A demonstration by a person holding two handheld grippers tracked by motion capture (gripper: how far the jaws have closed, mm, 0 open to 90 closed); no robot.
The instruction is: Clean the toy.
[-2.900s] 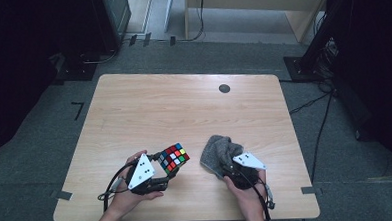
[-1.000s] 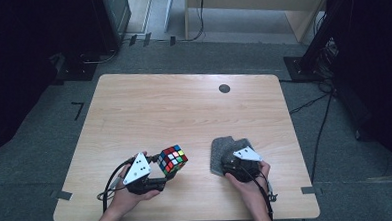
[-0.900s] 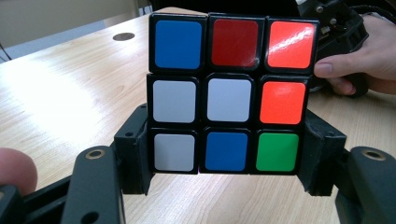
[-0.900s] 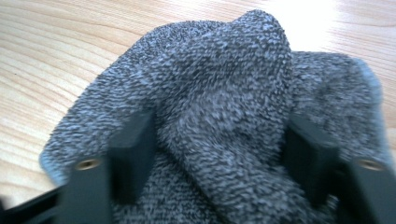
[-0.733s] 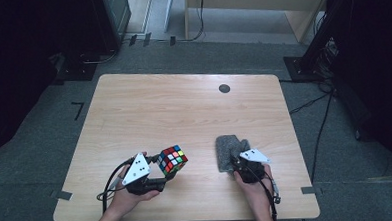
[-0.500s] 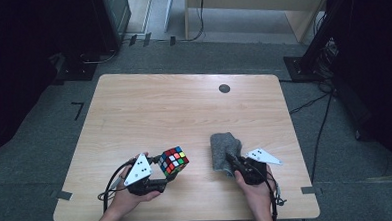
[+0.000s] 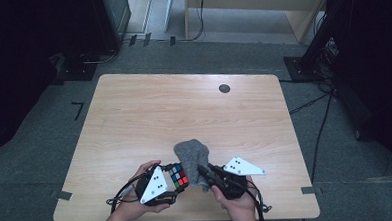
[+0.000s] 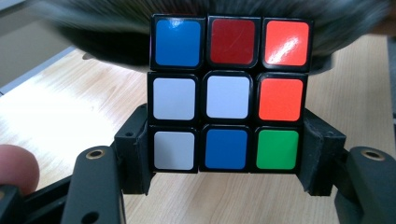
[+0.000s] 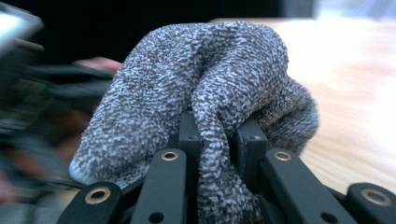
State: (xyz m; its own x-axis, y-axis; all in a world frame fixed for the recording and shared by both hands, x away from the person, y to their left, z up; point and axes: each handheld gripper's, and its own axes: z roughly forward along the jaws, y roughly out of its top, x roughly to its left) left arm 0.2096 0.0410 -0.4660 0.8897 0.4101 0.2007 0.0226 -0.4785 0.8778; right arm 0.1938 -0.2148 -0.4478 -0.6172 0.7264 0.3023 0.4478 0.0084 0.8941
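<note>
A colour-tiled puzzle cube (image 7: 177, 176) (image 8: 226, 95) is clamped between the jaws of my left gripper (image 7: 176, 184) (image 8: 227, 142), near the table's front edge. My right gripper (image 7: 202, 171) (image 9: 217, 135) is shut on a fold of a grey knitted cloth (image 7: 192, 153) (image 9: 196, 79). Its jaws have just been closing, with the cloth between them. The cloth hangs bunched above the table and reaches the cube's right side and back. In the left gripper view it looms blurred just behind the cube.
The wooden table (image 7: 184, 106) has a small black round mark (image 7: 224, 88) near its far edge. Tape strips (image 7: 64, 195) sit at the front corners. Dark stands and cables surround the table on the grey floor.
My right gripper closed on the cloth, lifted it off the table and carried it left against the cube. The left gripper with the cube shifted slightly right.
</note>
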